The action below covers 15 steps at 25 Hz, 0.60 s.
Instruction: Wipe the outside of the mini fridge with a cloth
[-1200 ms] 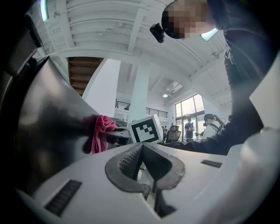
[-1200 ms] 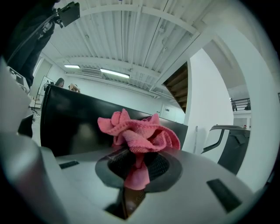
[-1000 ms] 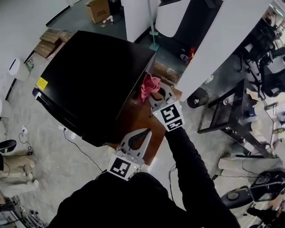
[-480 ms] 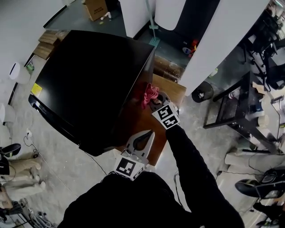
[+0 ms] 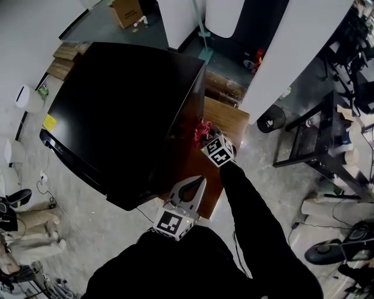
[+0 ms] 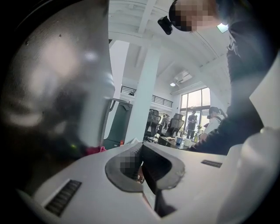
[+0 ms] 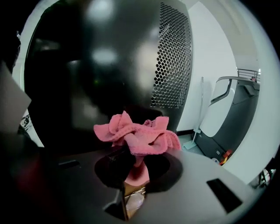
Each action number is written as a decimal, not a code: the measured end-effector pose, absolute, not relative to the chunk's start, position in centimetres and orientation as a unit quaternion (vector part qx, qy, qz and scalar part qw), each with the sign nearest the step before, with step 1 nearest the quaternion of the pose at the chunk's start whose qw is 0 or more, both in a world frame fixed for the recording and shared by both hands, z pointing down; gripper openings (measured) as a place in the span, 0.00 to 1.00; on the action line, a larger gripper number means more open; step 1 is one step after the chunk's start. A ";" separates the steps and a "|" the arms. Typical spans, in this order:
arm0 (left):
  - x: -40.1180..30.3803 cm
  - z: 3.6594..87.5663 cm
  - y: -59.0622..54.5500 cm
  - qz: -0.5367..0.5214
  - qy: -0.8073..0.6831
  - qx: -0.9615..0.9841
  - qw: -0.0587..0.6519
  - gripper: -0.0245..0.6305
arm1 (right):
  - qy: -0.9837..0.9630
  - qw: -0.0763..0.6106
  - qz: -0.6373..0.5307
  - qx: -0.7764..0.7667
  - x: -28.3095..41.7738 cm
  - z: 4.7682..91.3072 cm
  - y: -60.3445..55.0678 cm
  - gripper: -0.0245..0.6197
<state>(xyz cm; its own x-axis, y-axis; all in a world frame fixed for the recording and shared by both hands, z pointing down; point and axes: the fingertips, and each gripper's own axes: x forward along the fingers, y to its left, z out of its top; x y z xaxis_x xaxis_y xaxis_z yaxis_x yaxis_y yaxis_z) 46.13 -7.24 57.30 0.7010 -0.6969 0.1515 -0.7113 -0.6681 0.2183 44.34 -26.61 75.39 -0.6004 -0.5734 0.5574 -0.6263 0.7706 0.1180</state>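
The black mini fridge (image 5: 123,111) stands on a low wooden stand (image 5: 225,120). My right gripper (image 5: 204,135) is shut on a crumpled pink cloth (image 5: 201,128), which is pressed against the fridge's right side, low down near the stand. In the right gripper view the cloth (image 7: 140,135) bunches out of the right gripper (image 7: 133,159), close to the glossy side wall (image 7: 96,74) and the perforated vent panel (image 7: 170,57). My left gripper (image 5: 200,180) hangs lower, near the stand's front corner, jaws together and holding nothing. In the left gripper view the left gripper (image 6: 141,151) sits beside the fridge wall (image 6: 52,87).
A yellow sticker (image 5: 49,122) marks the fridge's front edge. A cardboard box (image 5: 127,11) lies on the floor behind. A black round bin (image 5: 272,120) and a black rack (image 5: 315,146) stand to the right. White pillars rise behind the stand. A cable runs on the floor at left.
My right gripper has slid the pink cloth down the fridge's right side, toward the stand. The left gripper has stayed about where it was, shut.
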 end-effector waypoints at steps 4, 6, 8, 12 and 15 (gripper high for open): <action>46.5 56.4 -6.9 0.027 -0.376 0.917 0.132 0.05 | -0.894 0.277 0.048 0.348 44.9 73.2 -26.1 0.13; 46.5 55.6 -6.3 0.027 -0.369 0.920 0.133 0.05 | -0.898 0.244 0.043 0.363 45.5 69.7 -25.1 0.13; 46.3 54.6 -5.6 0.024 -0.360 0.923 0.133 0.05 | -0.904 0.209 0.030 0.372 46.0 65.2 -23.5 0.14; 45.5 52.0 -3.7 0.015 -0.347 0.929 0.128 0.05 | -0.920 0.154 -0.010 0.361 45.7 56.0 -19.1 0.14; 44.7 50.0 -2.2 0.014 -0.342 0.934 0.104 0.05 | -0.932 0.131 -0.042 0.336 44.5 50.1 -15.3 0.14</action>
<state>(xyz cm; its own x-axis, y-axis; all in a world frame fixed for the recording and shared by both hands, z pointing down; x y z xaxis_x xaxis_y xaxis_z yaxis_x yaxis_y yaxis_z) 44.68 -2.18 50.01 0.7654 -0.6361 0.0972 -0.6420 -0.7442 0.1844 44.50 -15.28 50.13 -0.7401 -0.6370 0.2154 -0.6152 0.7708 0.1656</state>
